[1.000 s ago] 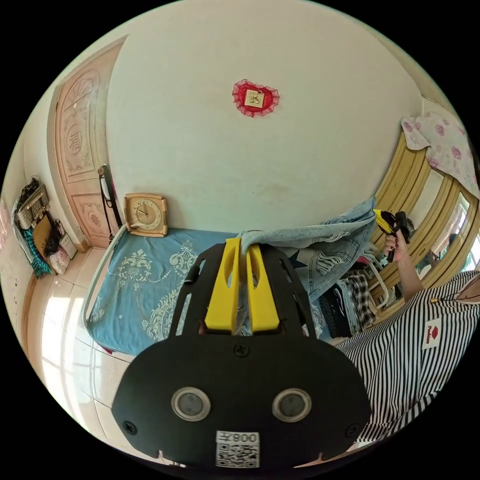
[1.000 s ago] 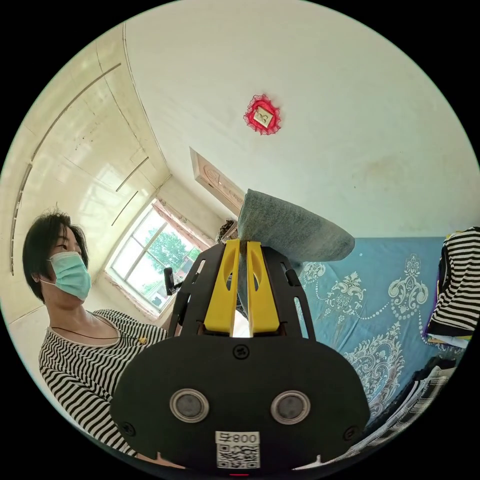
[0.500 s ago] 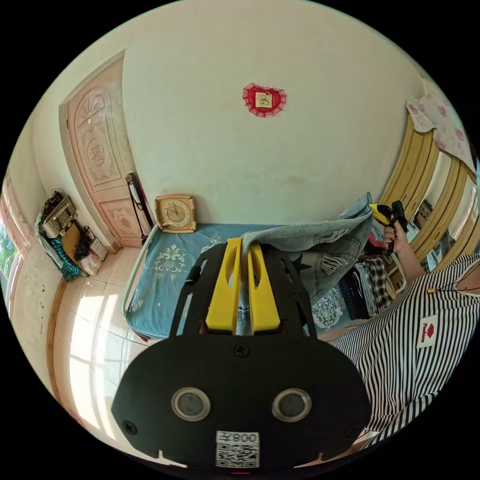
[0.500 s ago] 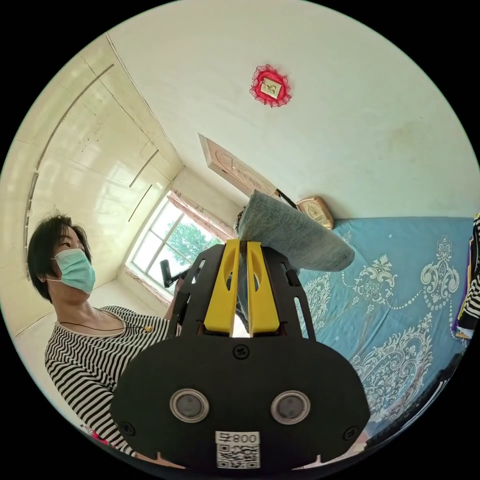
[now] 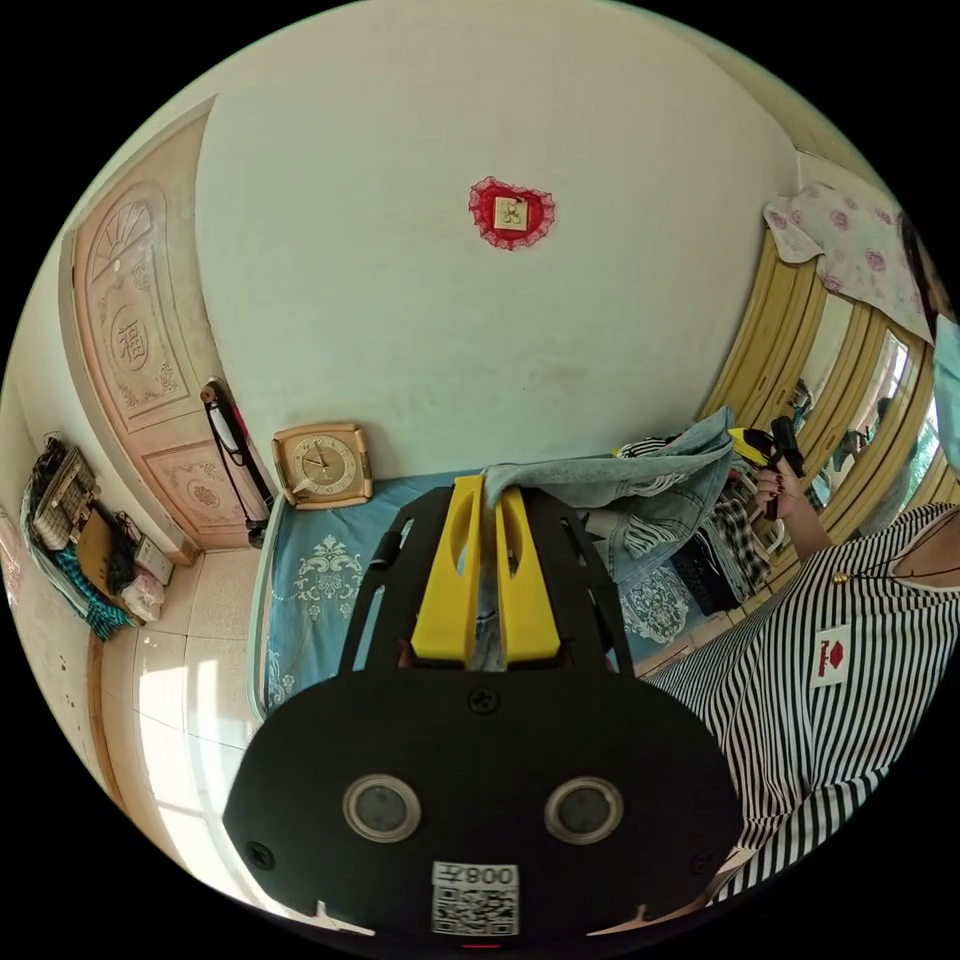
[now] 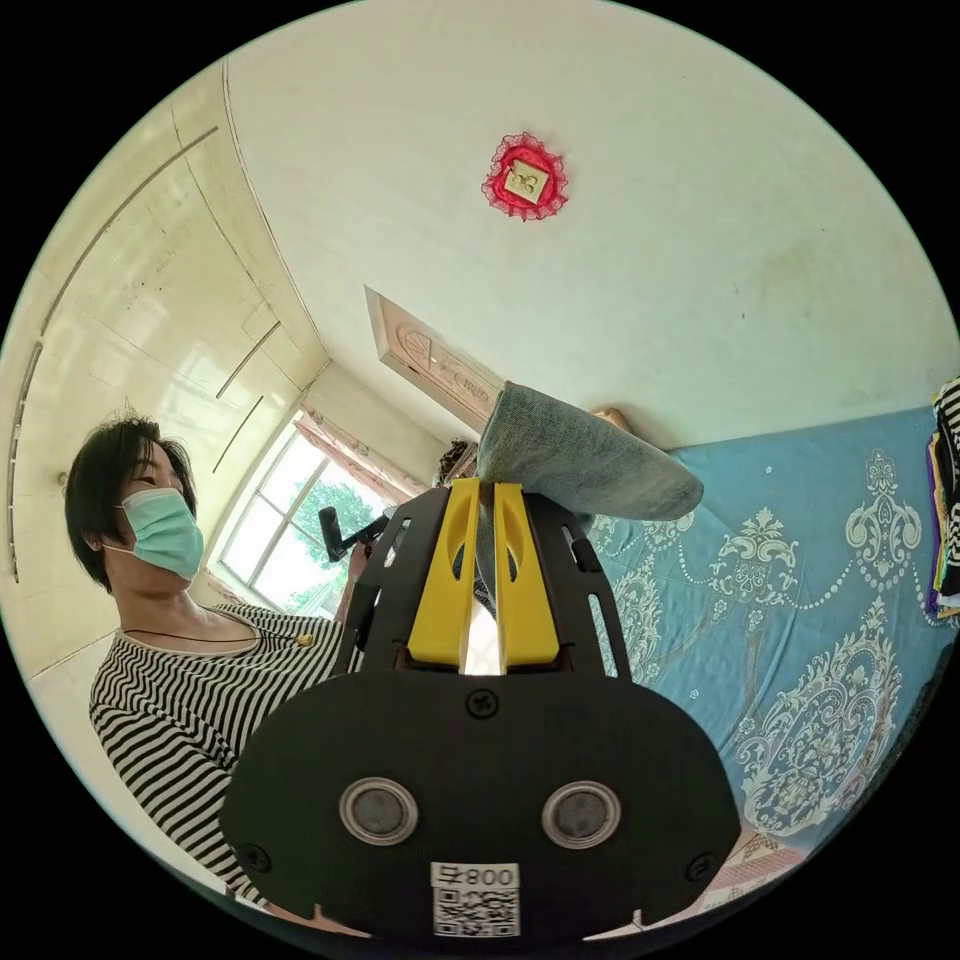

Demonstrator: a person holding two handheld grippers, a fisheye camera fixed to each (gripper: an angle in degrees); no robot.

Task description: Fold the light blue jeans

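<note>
1. In the left gripper view, bags and bundles [image 5: 75, 535] lie heaped on the tiled floor at the far left, beside a carved door [image 5: 135, 340].
2. A dark pole [image 5: 232, 440] leans against the wall by the door, and a square clock [image 5: 320, 465] stands propped at the head of the bed [image 5: 310, 590], which wears a blue patterned sheet.
3. A red heart ornament [image 5: 511, 212] hangs on the wall above.
4. The left gripper [image 5: 487, 500] has its yellow jaws nearly together, pinching an edge of the jeans [image 5: 620, 480]; the denim runs between the jaws and stretches rightward, lifted above the bed.
5. Further right, the other end of the jeans reaches the right gripper [image 5: 752, 443], held in the person's hand [image 5: 775, 485]; a frayed, ripped patch hangs below that span.
6. Folded clothes [image 5: 715, 545] sit behind the hanging denim, at the bed's far side, near a yellow-framed wardrobe [image 5: 800, 360] with a flowered cloth [image 5: 850, 240] on top.
7. The person's striped shirt [image 5: 810, 700] fills the right edge.
8. In the right gripper view, the person stands at the left before a window [image 6: 290, 530].
9. There, the right gripper [image 6: 485, 500] has its jaws almost closed on a fold of the jeans [image 6: 580, 460], which bulges over the tips, with the bed [image 6: 800, 620] beyond and stacked clothes [image 6: 945, 520] at the right edge.
</note>
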